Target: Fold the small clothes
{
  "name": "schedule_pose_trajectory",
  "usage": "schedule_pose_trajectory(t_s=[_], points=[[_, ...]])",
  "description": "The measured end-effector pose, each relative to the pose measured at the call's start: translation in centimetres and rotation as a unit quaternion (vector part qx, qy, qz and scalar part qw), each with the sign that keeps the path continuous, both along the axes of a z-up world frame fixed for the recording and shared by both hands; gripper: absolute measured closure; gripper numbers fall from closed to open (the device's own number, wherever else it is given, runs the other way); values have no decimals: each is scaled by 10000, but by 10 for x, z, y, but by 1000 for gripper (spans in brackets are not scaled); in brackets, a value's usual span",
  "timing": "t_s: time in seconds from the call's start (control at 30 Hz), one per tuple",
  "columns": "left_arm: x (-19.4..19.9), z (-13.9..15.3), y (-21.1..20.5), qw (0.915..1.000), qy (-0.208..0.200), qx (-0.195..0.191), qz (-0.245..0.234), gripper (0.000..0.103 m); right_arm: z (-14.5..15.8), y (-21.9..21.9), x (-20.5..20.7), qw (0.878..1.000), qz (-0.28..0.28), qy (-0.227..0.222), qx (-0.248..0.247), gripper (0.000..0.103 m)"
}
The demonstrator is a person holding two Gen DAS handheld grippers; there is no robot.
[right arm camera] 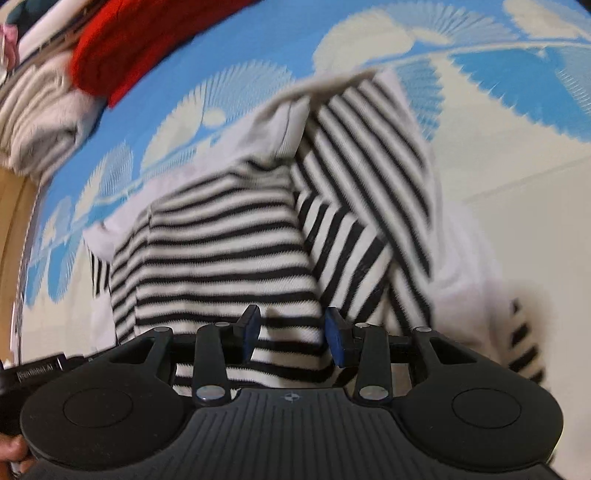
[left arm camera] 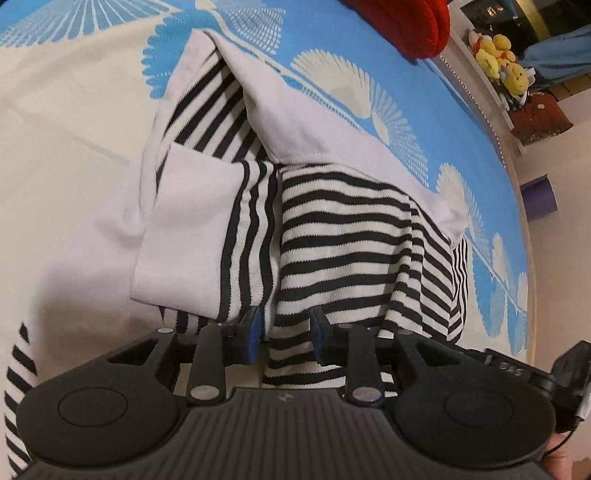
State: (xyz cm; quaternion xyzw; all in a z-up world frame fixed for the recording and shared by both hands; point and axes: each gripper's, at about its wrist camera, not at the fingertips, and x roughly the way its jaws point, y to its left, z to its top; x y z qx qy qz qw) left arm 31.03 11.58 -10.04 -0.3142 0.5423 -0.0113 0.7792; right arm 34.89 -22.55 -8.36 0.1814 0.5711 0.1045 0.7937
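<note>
A black-and-white striped garment with white panels [left arm camera: 343, 240] lies partly folded on a blue and cream patterned bedspread [left arm camera: 74, 129]. It also shows in the right wrist view [right arm camera: 229, 251], blurred. My left gripper [left arm camera: 286, 339] is open, its blue-padded fingers either side of the near striped edge, with cloth lying between them. My right gripper [right arm camera: 291, 338] is open over the near striped hem, cloth between its fingers too. Neither is closed on the cloth.
A red knitted item [left arm camera: 406, 22] lies at the far edge of the bed, also in the right wrist view [right arm camera: 140, 48]. Folded pale clothes [right arm camera: 40, 110] sit beside it. Yellow plush toys [left arm camera: 498, 62] stand on a shelf past the bed edge.
</note>
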Motion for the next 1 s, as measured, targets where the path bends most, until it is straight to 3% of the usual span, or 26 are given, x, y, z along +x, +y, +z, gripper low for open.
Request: schedule_pose_trajectory(t_s=[0.17, 0.2, 0.27, 0.37, 0.43, 0.47, 0.53, 0.6, 0.63, 0.7, 0.73, 0.77, 0.8, 0.83, 0.87, 0.93, 0.97, 1.0], points=[[6, -5, -8, 9999, 72, 29, -112, 70, -5, 8, 3, 9998, 97, -33, -166, 66], [7, -3, -10, 9998, 47, 46, -185, 71, -4, 7, 3, 9998, 100, -78, -142, 84], [8, 4, -12, 9994, -110, 161, -281, 102, -2, 2, 5, 9999, 54, -130, 7, 100], [8, 35, -8, 9961, -713, 411, -314, 102, 13, -13, 7, 9965, -300, -398, 669, 102], [5, 65, 2, 9889, -1373, 542, -173, 102, 34, -30, 6, 9820, -675, -900, 1517, 102], [1, 81, 11, 9827, -1781, 509, 1, 103, 44, -41, 4, 9676, -892, -1184, 2043, 102], [-12, 109, 29, 9619, -2684, 385, 345, 103, 58, -65, -1, 9203, -1304, -1726, 3259, 102], [-20, 124, 38, 9490, -3099, 420, 409, 103, 57, -80, -4, 8941, -1518, -1839, 3791, 102], [-20, 124, 40, 9507, -3060, 354, 348, 102, 51, -84, -3, 8924, -1620, -1721, 3844, 102], [-13, 105, 38, 9686, -2473, 255, 79, 102, 29, -89, 0, 9075, -1825, -1110, 3618, 102], [-3, 84, 35, 9845, -1719, 290, -216, 102, 15, -86, 4, 9361, -1770, -486, 3001, 102], [4, 62, 30, 9932, -976, 368, -510, 102, 6, -82, 6, 9604, -1618, -47, 2269, 101], [7, 37, 25, 9956, -205, 505, -762, 101, -4, -74, 7, 9833, -1358, 329, 1162, 100], [5, 17, 24, 9939, 355, 654, -811, 100, -9, -70, 5, 9896, -1280, 382, 530, 99], [3, 8, 27, 9945, 468, 631, -690, 99, -9, -69, 4, 9901, -1312, 362, 339, 99], [2, 10, 36, 9982, 297, 302, -433, 91, -4, -74, 5, 9873, -1413, 237, 688, 97], [2, 16, 40, 9992, 135, 201, -317, 78, 2, -76, 4, 9855, -1446, 104, 876, 92], [1, 22, 43, 9997, -52, 140, -191, 71, 10, -76, 4, 9848, -1447, -48, 965, 79]])
